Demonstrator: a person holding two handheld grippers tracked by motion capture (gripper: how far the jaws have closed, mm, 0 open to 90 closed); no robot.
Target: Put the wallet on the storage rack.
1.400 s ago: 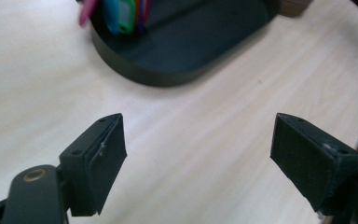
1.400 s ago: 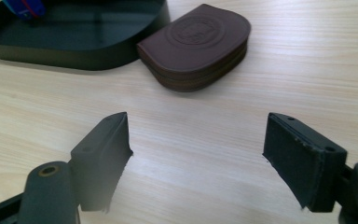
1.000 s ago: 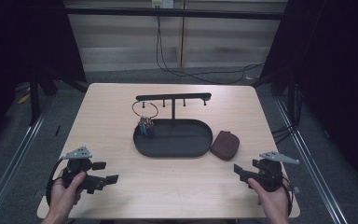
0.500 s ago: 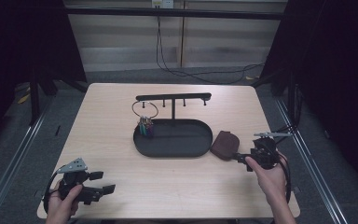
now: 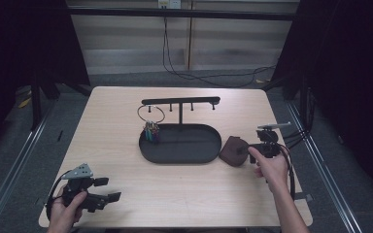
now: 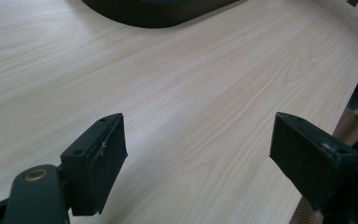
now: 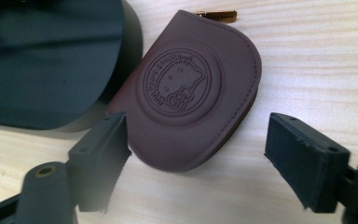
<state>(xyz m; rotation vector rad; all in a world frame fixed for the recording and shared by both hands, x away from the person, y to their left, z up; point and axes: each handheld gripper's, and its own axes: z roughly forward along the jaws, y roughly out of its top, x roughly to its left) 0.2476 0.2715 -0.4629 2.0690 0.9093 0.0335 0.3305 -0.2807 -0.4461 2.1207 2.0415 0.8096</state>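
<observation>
The right tool [image 7: 198,158] stands wide open with nothing between its jaws, low over the bench [image 5: 116,141] and aimed at a brown leather pouch [image 7: 191,93] that lies flat just ahead of it. The pouch bears an embossed round emblem, has a small brass zip pull [image 7: 219,15] at its far end, and lies just beside the end of the black oval tray [image 5: 184,158]; whether the two touch cannot be told. The step in hand appears to be a grasp of the pouch. To do it well, the jaws would need to straddle the rounded near edge squarely and drop low enough to catch the thin leather without nudging it against the tray. The left tool [image 5: 104,189] is likewise wide open and empty, resting idle near the front left corner. The tray holds a cluster of coloured keys [image 5: 150,132] hanging from a ring [image 5: 150,114] on the rack [image 5: 180,101]; the rest looks empty.
</observation>
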